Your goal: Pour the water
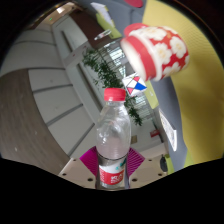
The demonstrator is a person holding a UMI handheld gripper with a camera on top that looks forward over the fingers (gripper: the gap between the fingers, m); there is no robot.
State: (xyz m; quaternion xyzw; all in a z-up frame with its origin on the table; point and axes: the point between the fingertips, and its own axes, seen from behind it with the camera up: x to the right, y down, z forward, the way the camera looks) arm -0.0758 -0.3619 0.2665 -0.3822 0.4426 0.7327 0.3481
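The gripper (112, 170) is clamped on a clear water bottle (113, 135), both pink pads pressing its lower body. Bottle upright, red cap on. A red floral cup (158, 52) sits beyond it.

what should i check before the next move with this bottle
1. Bottle between the fingers: ok, it stands upright between them, label at the pink pads.
2. Firm grip by both fingers: cannot tell, the contact at the pads is not clear.
3. Cap off for pouring: not ok, the red cap is on the bottle.
4. Water in the bottle: cannot tell, the level is not readable through the clear plastic.
5. Target cup in view: ok, a red and white patterned cup shows beyond and above the bottle.
6. Cup ready to receive: cannot tell, its opening and what supports it are not visible.
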